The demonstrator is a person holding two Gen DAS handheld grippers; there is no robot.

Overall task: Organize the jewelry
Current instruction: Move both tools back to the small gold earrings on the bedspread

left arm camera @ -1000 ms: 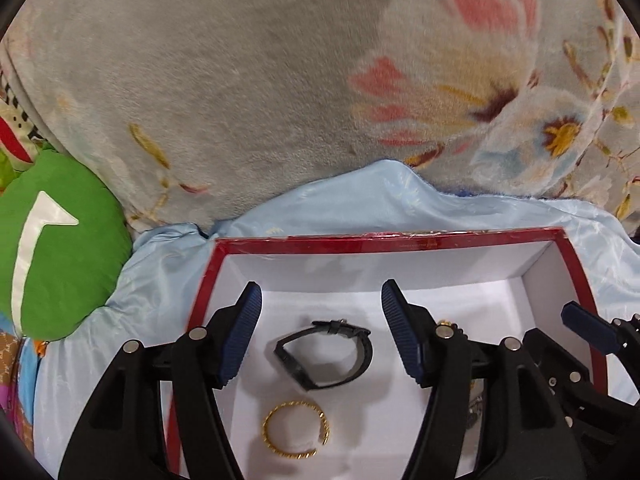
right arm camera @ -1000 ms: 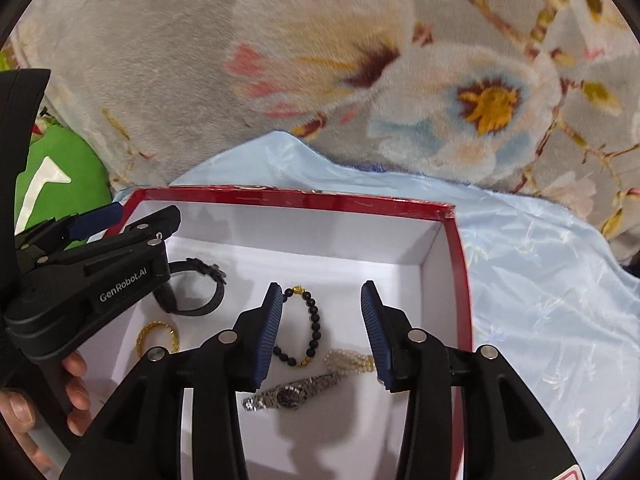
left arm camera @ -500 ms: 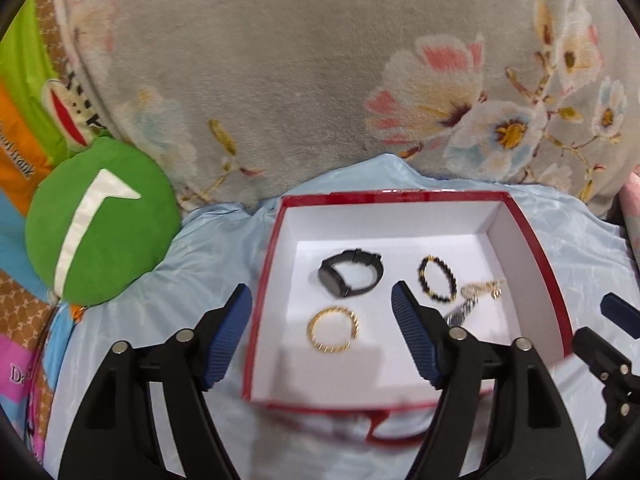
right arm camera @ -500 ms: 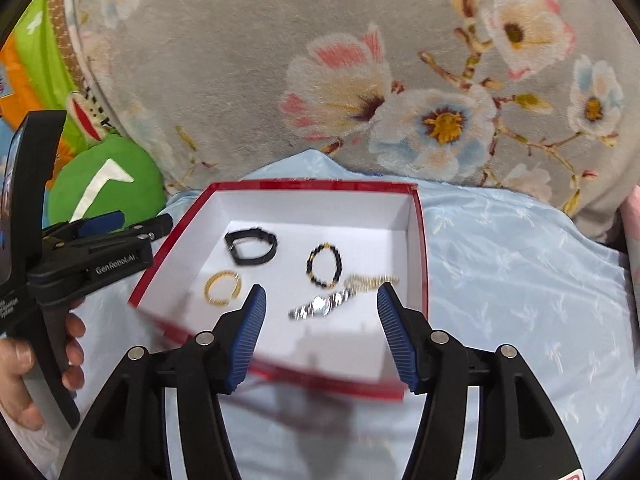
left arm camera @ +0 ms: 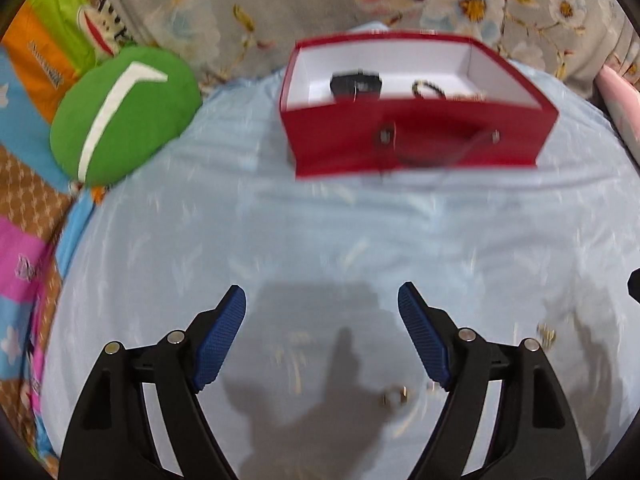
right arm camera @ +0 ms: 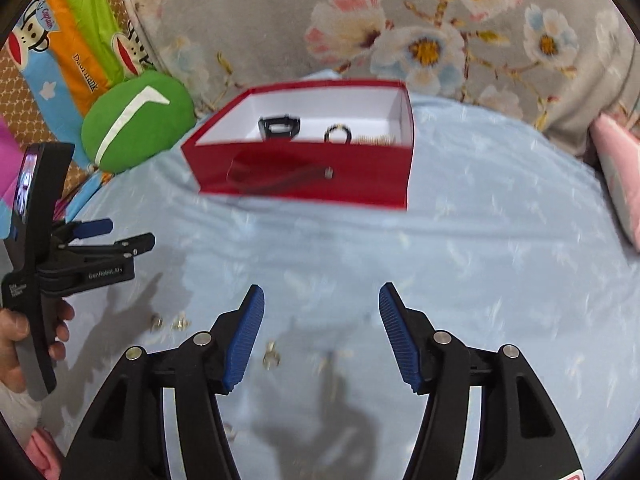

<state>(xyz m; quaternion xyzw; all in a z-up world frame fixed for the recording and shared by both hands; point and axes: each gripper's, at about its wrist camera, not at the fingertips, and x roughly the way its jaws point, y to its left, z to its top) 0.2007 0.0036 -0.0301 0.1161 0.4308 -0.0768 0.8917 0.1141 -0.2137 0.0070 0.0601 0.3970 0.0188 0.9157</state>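
Note:
A red box [left arm camera: 328, 140] with a white inside stands far ahead on the light blue sheet. It holds a black watch band [left arm camera: 355, 82], a black bead bracelet [left arm camera: 429, 89] and a gold chain [right arm camera: 374, 139]. Small metal jewelry pieces lie loose on the sheet: one [left arm camera: 394, 396] near my left gripper's right finger, a pair [right arm camera: 170, 323] and a single one [right arm camera: 271, 354] by my right gripper. My left gripper [left arm camera: 322, 300] has its jaws opening with nothing between them. My right gripper [right arm camera: 322, 300] stands open and empty. A hand holds the left gripper [right arm camera: 130, 232] at the right wrist view's left edge.
A green round cushion [left arm camera: 120, 114] lies left of the box. A grey flowered blanket [right arm camera: 420, 20] rises behind it. Colourful cartoon bedding [right arm camera: 68, 40] is at the far left and a pink pillow [right arm camera: 618, 172] at the right edge.
Both grippers have pulled back out of the box toward the near side of the sheet. Both pairs of jaws stand wider. The box now looks small and far.

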